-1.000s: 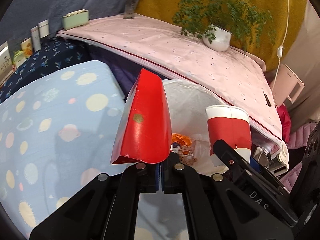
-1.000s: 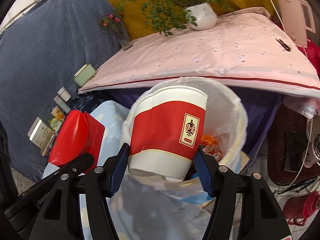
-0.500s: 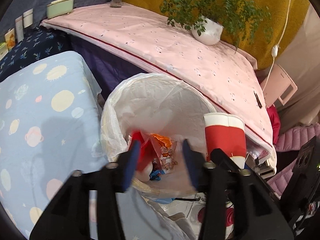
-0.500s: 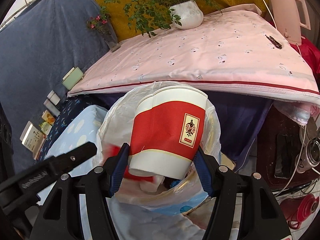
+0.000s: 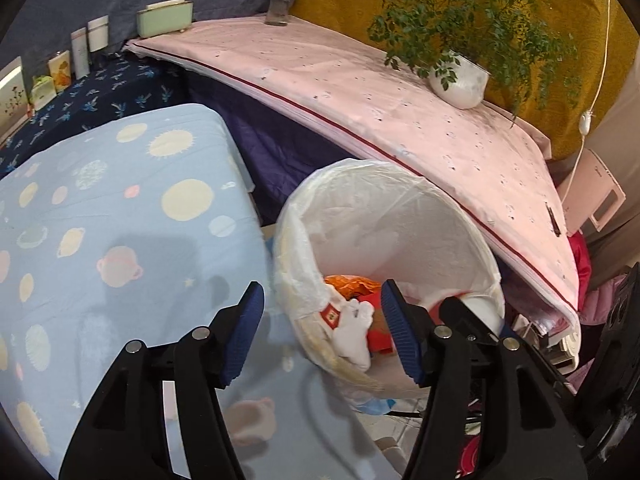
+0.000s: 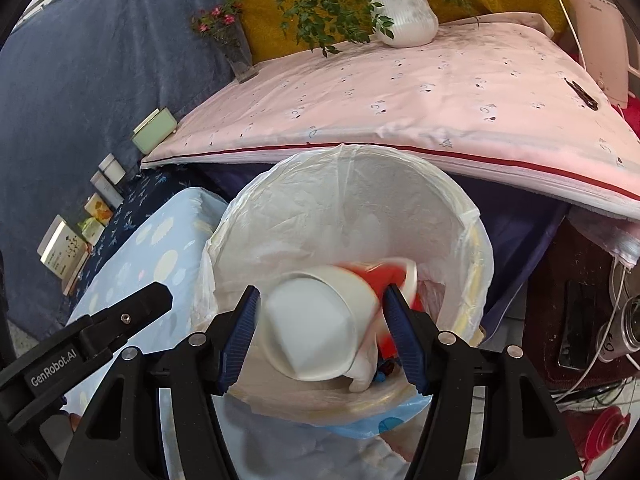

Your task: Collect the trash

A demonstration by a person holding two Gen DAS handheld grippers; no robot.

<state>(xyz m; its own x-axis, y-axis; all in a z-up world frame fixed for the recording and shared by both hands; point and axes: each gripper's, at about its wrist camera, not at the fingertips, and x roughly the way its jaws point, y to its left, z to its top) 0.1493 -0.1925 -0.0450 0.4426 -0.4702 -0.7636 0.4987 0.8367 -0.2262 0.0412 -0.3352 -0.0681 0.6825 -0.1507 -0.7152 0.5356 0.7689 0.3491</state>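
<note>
Right gripper point(image 6: 322, 334) fingers spread wide, holding nothing. Paper cup point(image 6: 320, 320) sits between them, motion-blurred, tipped over above the trash bin point(image 6: 474, 240); white base faces the camera, long axis runs away toward upper right, red band and rim end deeper in the bin. Can't tell if it touches the fingers. Left gripper point(image 5: 322, 338) fingers also wide, nothing held, hanging over the bin's near rim beside the blue planet-print bed point(image 5: 120, 208). Red box point(image 5: 378, 336), orange wrapper point(image 5: 352, 284), white tissue point(image 5: 356, 338) lie in the bin.
</note>
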